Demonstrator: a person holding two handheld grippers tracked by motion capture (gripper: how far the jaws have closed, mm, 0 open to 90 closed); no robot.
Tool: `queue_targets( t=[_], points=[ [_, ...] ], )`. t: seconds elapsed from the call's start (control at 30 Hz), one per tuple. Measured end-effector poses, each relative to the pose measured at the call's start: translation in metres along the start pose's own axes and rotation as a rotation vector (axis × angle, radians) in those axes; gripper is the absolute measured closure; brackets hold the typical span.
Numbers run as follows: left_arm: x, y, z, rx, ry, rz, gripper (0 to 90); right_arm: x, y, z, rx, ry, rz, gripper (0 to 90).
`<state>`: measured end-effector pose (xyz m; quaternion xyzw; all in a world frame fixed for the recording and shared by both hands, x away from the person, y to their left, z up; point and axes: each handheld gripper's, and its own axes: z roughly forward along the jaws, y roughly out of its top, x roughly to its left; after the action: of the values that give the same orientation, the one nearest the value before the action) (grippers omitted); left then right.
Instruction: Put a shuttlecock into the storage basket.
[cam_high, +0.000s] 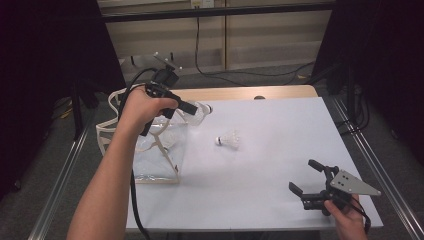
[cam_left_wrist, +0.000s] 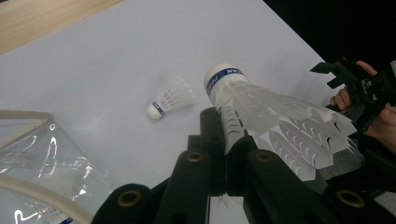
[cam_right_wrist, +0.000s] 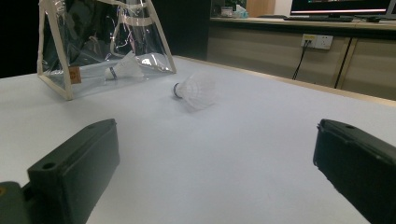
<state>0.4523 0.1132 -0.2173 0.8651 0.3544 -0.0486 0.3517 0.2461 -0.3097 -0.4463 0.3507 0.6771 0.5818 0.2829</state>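
Note:
My left gripper (cam_high: 192, 107) hangs above the table's back left, shut on the feather skirt of a white shuttlecock (cam_high: 199, 113). In the left gripper view that shuttlecock (cam_left_wrist: 266, 116) points its blue-banded cork away from the jaws of the left gripper (cam_left_wrist: 224, 140). A second shuttlecock (cam_high: 228, 139) (cam_left_wrist: 170, 98) (cam_right_wrist: 196, 90) lies on its side mid-table. A clear bag (cam_high: 157, 152) (cam_left_wrist: 42, 158) (cam_right_wrist: 93, 42) with cream trim stands just below my left hand, and a third shuttlecock (cam_right_wrist: 123, 69) lies inside it. My right gripper (cam_high: 304, 175) (cam_right_wrist: 219, 154) rests open near the front right corner, nothing between its jaws.
The white table (cam_high: 280, 150) has a bare wooden strip (cam_high: 240, 92) along its back edge. Metal rails (cam_high: 60, 185) run along both sides of the table. Cables (cam_high: 240, 74) lie on the floor behind, before a low cabinet.

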Motion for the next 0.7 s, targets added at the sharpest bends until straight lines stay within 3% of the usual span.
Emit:
queue_targets(
  t=[0.7],
  points=[
    [0.006,0.004,-0.014,-0.012,0.027,-0.009,89.9,0.0,0.0,0.0,-0.002,-0.001,0.0,0.4]
  ],
)
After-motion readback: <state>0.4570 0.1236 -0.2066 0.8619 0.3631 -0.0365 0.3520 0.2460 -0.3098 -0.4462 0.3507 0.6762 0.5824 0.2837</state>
